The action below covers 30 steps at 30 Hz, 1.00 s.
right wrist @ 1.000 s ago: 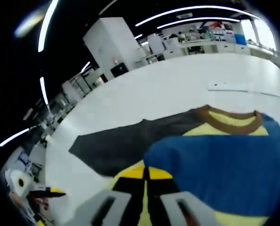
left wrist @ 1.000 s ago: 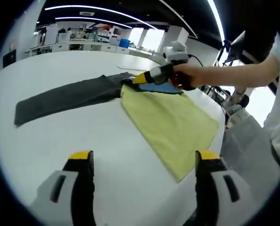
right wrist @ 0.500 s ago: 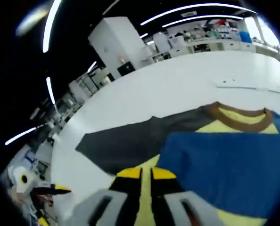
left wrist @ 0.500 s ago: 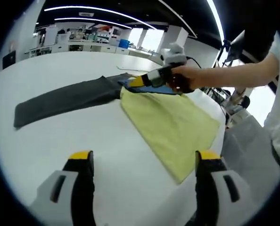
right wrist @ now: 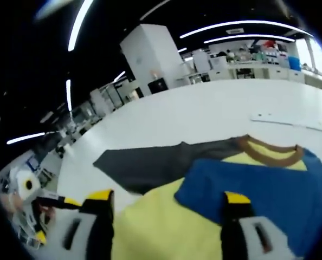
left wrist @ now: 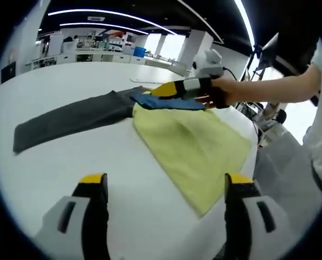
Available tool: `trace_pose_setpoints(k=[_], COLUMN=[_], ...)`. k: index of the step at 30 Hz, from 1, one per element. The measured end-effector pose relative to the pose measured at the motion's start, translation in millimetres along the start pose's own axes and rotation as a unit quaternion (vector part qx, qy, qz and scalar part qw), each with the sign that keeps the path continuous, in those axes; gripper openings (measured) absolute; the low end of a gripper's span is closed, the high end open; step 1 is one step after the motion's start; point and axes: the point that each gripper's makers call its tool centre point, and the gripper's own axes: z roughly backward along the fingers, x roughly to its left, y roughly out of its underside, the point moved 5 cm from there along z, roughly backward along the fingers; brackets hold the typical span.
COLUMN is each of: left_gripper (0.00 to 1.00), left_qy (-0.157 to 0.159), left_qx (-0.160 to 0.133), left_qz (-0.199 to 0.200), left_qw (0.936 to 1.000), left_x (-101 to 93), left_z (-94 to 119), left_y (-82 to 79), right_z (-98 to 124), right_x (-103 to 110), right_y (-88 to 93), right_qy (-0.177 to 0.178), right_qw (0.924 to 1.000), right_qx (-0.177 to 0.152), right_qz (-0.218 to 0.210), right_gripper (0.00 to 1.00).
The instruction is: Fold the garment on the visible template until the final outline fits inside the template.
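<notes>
The garment lies flat on the white table (left wrist: 58,162). Its yellow body (left wrist: 193,146) reaches toward the table's right edge, and one dark grey sleeve (left wrist: 69,116) stretches out to the left. A blue sleeve (left wrist: 169,102) is folded over the top of the body. My right gripper (left wrist: 160,91), held in a hand, hovers just above that blue sleeve. In the right gripper view its jaws (right wrist: 169,197) stand wide open over the yellow body (right wrist: 161,227), with the blue sleeve (right wrist: 258,187), the brown collar (right wrist: 269,151) and the grey sleeve (right wrist: 145,162) ahead. My left gripper (left wrist: 165,181) is open above bare table.
A thin white strip (right wrist: 291,120) lies on the table beyond the collar. The person's forearm (left wrist: 269,89) reaches in from the right. A grey covered object (left wrist: 283,162) stands past the table's right edge. My left gripper (right wrist: 52,205) shows at the far left.
My right gripper's jaws were shut at the garment and now stand wide open; it has let go and risen slightly above the blue sleeve. The left gripper has stayed put.
</notes>
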Motion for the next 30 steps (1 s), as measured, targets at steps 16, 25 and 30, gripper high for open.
trace_pose_setpoints(k=[16, 25, 30], left_gripper=[0.88, 0.88, 0.87], left_qy=[0.007, 0.010, 0.011], left_qx=[-0.005, -0.006, -0.003], left_qz=[-0.003, 0.000, -0.002], left_qw=[1.0000, 0.9999, 0.9999], left_x=[-3.7, -5.7, -7.2], left_z=[-4, -5, -7], left_y=[-6.5, -7.2, -7.6], right_z=[43, 81, 93], right_x=[-39, -83, -100], right_y=[9.2, 7.1, 7.7], right_qy=[0.033, 0.071, 0.087], right_qw=[0.9990, 0.9973, 0.9961], right_qx=[0.018, 0.013, 0.009], right_qz=[0.023, 0.006, -0.006], right_gripper=[1.00, 0.98, 0.96])
